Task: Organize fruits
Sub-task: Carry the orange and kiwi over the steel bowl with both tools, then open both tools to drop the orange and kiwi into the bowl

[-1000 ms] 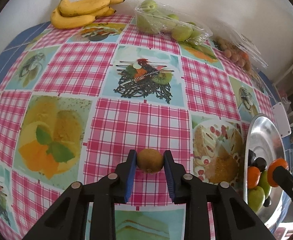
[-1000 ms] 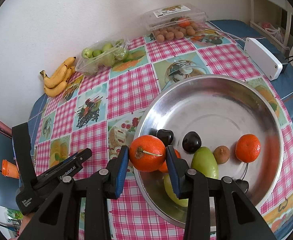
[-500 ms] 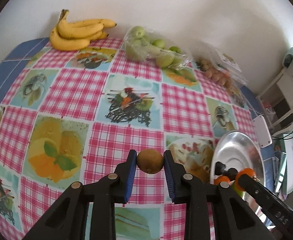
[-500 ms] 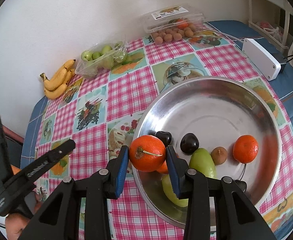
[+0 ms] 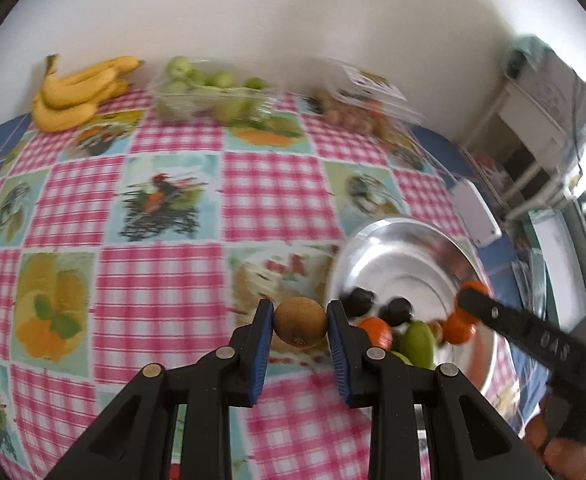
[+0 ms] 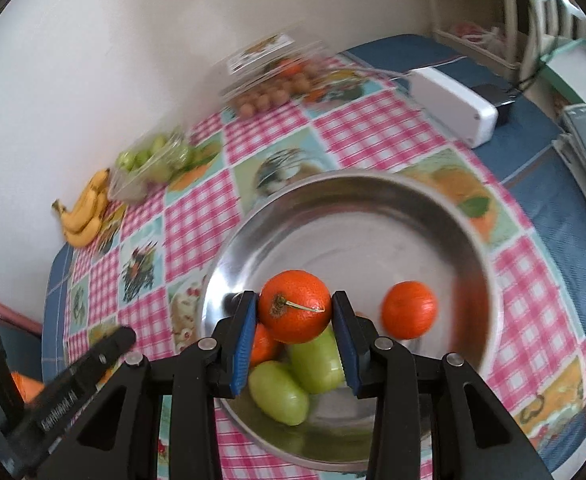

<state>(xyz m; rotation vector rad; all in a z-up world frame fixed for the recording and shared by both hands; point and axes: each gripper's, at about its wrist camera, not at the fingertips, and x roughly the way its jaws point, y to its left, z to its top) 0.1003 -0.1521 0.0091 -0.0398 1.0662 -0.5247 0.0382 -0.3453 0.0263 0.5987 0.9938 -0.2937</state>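
Kiwi [image 5: 300, 321] sits tight between the two blue pads of the left claw [image 5: 300, 326]. The pads press on both its sides. The claw holds it above the cloth [image 5: 161, 280], just left of the bowl [image 5: 397, 240]. The bowl is shiny metal. Inside it lie two dark fruits [image 5: 360, 301], an orange one [image 5: 375, 330] and a green one [image 5: 417, 342]. The picture is blurry here. The right claw comes in from the right side, over the bowl, with something orange at its tip. Far back by the wall lie bananas [image 5: 81, 92], a clear tub of green fruit [image 5: 209, 92] and a box of small brown fruit [image 5: 357, 108]. A white box [image 5: 476, 216] lies past the bowl.

From the right claw's own camera, the right claw [image 6: 295, 314] squeezes an orange [image 6: 295, 306] between its pads. It holds the orange up over the near part of the bowl [image 6: 353, 216]. Under it lie two green fruits [image 6: 279, 392], touching each other, and a bit of another orange fruit [image 6: 263, 346]. One more orange fruit [image 6: 409, 310] lies to the right, apart from them. The left claw [image 6: 93, 356] shows at the bottom left, beside the bowl, but its pads are hidden here. Bananas [image 6: 83, 216], the green fruit tub [image 6: 153, 164] and the brown fruit box [image 6: 273, 80] are by the wall. The white box [image 6: 453, 108] lies on the blue part [image 6: 553, 200].
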